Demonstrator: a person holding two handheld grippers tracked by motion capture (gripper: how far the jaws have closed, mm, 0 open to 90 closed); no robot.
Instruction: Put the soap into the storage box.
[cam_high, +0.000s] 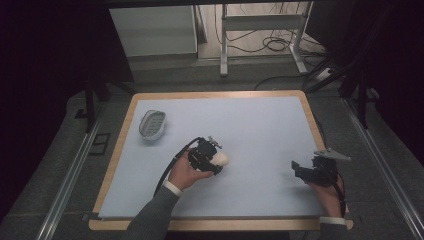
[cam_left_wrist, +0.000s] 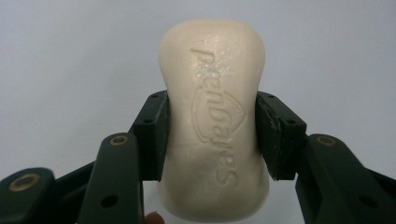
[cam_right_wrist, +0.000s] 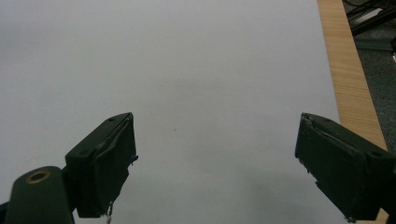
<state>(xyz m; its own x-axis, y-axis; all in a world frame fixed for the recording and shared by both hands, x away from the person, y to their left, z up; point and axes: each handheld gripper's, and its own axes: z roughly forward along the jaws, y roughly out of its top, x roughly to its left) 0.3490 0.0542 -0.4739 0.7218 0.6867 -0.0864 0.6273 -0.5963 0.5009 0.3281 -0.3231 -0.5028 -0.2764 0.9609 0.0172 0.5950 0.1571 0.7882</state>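
Note:
A cream bar of soap (cam_left_wrist: 214, 116) with raised lettering sits between the two black pads of my left gripper (cam_left_wrist: 212, 135), which is shut on its narrow waist. From above, the soap (cam_high: 221, 159) pokes out of the left gripper (cam_high: 214, 159) near the middle of the pale blue mat (cam_high: 260, 125), a little above its surface. My right gripper (cam_high: 298, 170) rests near the mat's right front edge; in its own view the right gripper (cam_right_wrist: 215, 163) stands open with bare mat between its jaws. A white soap dish (cam_high: 152, 124) lies at the mat's far left.
The mat lies on a wooden board (cam_high: 122, 145) whose rim shows all round, also seen as the wooden edge (cam_right_wrist: 348, 70) in the right gripper view. Beyond the board are a metal frame (cam_high: 260, 35) and cables on the floor.

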